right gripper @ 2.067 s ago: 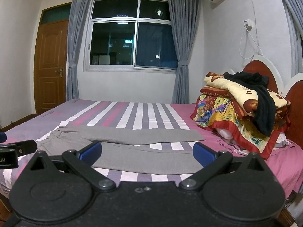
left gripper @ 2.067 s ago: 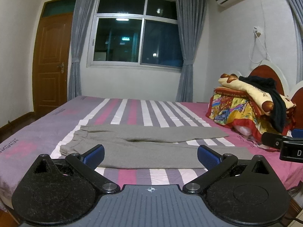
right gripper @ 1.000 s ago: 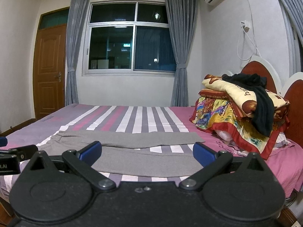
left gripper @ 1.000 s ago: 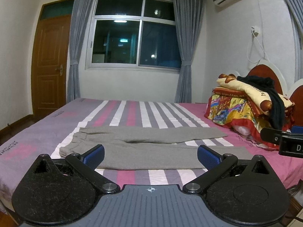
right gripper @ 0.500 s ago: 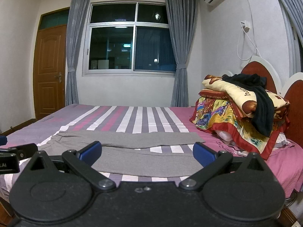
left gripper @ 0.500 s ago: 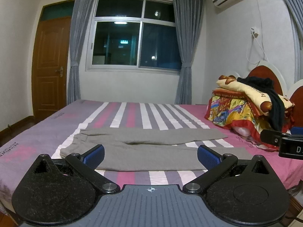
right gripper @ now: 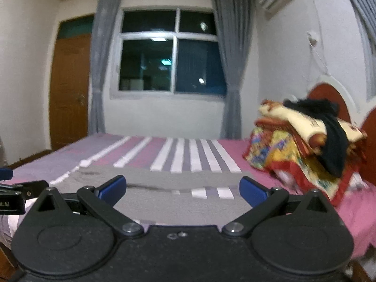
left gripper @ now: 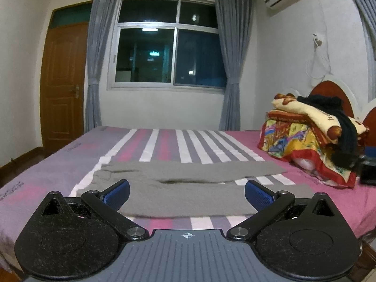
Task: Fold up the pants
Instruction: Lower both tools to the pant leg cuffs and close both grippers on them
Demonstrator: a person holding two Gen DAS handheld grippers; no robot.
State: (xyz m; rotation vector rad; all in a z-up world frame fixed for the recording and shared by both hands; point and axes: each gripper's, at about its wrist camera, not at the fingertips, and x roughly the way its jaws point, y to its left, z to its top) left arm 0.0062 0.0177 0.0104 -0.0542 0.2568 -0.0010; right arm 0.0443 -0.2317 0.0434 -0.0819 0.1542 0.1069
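Note:
Grey pants [left gripper: 188, 188] lie flat across a striped bed [left gripper: 164, 145], waist at the left, both legs running to the right. They also show in the right wrist view [right gripper: 178, 188]. My left gripper [left gripper: 186, 193] is open and empty, held above the near leg at the bed's front edge. My right gripper [right gripper: 182, 191] is open and empty, also at the front edge over the near leg. The left gripper's body [right gripper: 14, 196] shows at the left edge of the right wrist view.
A pile of colourful blankets with a black garment [left gripper: 312, 141] sits at the right by the red headboard [left gripper: 333, 94]. A window with grey curtains [left gripper: 169, 51] is behind the bed. A wooden door [left gripper: 62, 84] stands at the left.
Both grippers have dipped slightly and moved closer to the bed. The right wrist view is now blurred from motion. The pants have not moved.

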